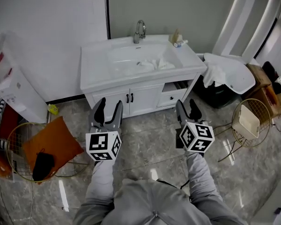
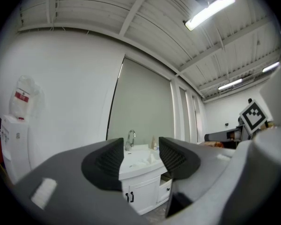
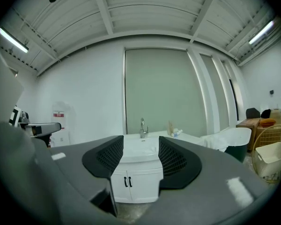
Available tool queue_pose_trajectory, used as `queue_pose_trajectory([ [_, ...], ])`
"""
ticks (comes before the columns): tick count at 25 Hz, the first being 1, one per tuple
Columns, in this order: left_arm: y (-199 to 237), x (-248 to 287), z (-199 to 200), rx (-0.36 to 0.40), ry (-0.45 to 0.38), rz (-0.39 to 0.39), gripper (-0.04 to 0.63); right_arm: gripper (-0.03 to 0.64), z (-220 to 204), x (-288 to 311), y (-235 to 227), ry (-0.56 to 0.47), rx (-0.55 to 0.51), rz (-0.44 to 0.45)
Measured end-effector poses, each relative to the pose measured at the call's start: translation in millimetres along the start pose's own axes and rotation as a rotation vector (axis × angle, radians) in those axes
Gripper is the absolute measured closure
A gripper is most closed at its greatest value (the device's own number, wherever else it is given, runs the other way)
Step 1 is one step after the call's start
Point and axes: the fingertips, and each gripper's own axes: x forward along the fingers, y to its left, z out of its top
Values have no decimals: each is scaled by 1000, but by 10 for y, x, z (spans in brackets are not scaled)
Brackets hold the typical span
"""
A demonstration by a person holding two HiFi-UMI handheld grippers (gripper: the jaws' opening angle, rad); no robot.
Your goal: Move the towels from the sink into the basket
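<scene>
While towels (image 1: 152, 64) lie in sink (image 1: 119, 60) at 12 o'clock, task barely begun: left gripper (image 1: 109, 105), right gripper (image 1: 187, 105) both spread, empty, short of counter (image 1: 91, 74); white basket (image 1: 238, 78) at 2 o'clock, cloth (image 1: 214, 74) draped on rim.

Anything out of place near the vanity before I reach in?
The vanity's right-hand drawer stands open, and a white cloth hangs over the rim of the white tub beside it.
</scene>
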Motion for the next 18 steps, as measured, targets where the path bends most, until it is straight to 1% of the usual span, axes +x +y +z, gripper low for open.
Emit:
queue_pose_trajectory([
  [4, 129, 174, -89, 5, 22, -26, 339, 391, -75, 61, 0, 6, -1, -37],
  [10, 98, 649, -224, 6, 42, -70, 339, 391, -188, 376, -220, 31, 15, -71],
  [14, -3, 1086, -341, 24, 54, -87, 339, 391, -235, 730, -497, 25, 39, -73],
  [16, -22, 1368, -378, 40, 59, -79, 339, 391, -253, 983, -671, 25, 52, -65],
  [18, -41, 1672, -395, 59, 69, -65, 338, 391, -252, 1262, -863, 35, 42, -59],
])
